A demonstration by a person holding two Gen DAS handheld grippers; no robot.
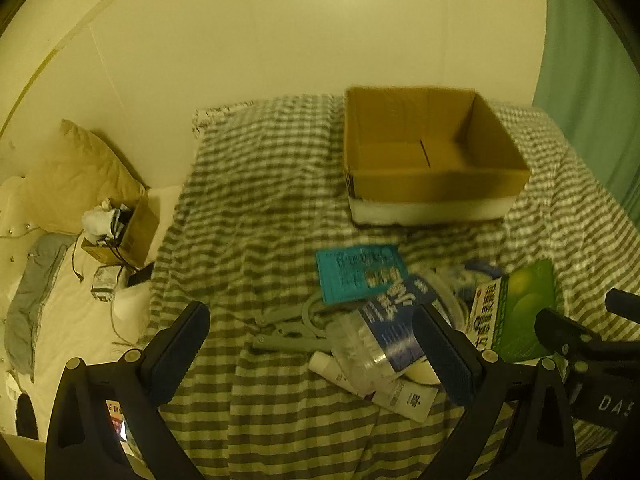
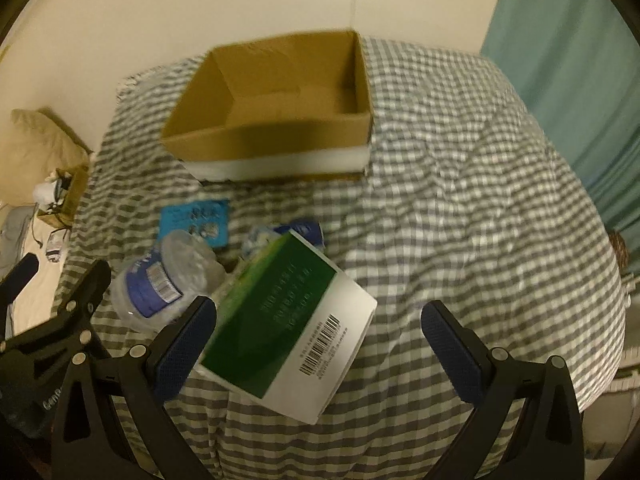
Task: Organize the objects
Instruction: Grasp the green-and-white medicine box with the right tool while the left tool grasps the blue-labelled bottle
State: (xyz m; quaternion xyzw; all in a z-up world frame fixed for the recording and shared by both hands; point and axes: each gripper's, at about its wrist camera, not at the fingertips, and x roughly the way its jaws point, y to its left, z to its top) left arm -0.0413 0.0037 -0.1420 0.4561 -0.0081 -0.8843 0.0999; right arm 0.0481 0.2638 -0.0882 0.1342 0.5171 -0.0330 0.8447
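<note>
Hovering over checked cloth (image 2: 460,200), both my grippers gaped.
Left gripper (image 1: 316,344) and right gripper (image 2: 320,344) held nothing (cardboard box (image 2: 280,136) beyond).

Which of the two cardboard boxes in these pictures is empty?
The large open box on the checked cloth: its brown floor is bare. The smaller box beside the pillow is stuffed with cables and white items.
</note>
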